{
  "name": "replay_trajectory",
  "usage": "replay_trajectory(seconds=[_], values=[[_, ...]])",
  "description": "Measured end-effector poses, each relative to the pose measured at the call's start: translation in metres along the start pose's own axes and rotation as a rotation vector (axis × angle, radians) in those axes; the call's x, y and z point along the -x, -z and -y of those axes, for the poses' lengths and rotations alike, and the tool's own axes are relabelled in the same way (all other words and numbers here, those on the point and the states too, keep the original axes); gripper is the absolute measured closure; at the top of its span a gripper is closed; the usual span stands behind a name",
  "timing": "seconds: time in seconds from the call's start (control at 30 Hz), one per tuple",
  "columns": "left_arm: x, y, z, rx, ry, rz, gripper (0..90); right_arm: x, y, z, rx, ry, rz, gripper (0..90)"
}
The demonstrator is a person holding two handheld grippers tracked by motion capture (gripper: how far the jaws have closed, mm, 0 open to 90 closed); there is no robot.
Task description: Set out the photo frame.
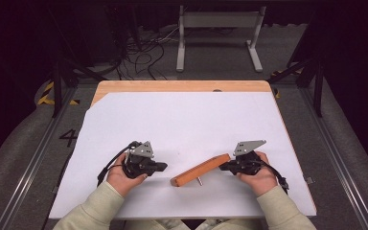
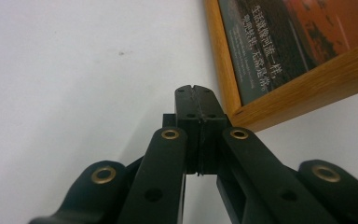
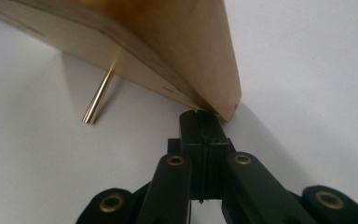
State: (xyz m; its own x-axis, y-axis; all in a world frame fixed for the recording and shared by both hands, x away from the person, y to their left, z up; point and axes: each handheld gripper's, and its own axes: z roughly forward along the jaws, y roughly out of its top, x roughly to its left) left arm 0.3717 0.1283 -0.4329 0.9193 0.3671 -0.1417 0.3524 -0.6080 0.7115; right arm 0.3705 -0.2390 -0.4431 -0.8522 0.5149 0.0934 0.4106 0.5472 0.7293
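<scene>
A wooden picture frame (image 1: 200,169) stands on the white table sheet, propped by a thin brass leg (image 3: 98,96) at its back. Its printed face with lines of text shows in the left gripper view (image 2: 289,51). My left gripper (image 1: 164,166) sits just left of the frame, jaws shut with nothing between them, tips (image 2: 195,89) close to the frame's lower corner. On the frame's other side my right gripper (image 1: 222,167) is shut too. In the right gripper view its tips (image 3: 198,113) reach the bottom corner of the frame's plain wooden back (image 3: 168,46); contact cannot be told.
The white sheet (image 1: 182,124) covers most of a wooden tabletop (image 1: 182,86). A metal stand (image 1: 219,33) and loose cables lie on the floor beyond the far edge. Dark rails run along both sides.
</scene>
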Motion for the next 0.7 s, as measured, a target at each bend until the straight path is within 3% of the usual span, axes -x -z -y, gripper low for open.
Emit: replay_trajectory(seconds=[0.5,0.7], values=[[0.001,-0.006,0.004,-0.072,0.008,0.048,89.9,0.020,-0.031,-0.034,0.000,-0.029,0.046,90.0],[0.005,-0.012,0.003,-0.091,-0.007,0.072,89.9,0.024,-0.040,-0.043,0.019,-0.041,0.052,90.0]])
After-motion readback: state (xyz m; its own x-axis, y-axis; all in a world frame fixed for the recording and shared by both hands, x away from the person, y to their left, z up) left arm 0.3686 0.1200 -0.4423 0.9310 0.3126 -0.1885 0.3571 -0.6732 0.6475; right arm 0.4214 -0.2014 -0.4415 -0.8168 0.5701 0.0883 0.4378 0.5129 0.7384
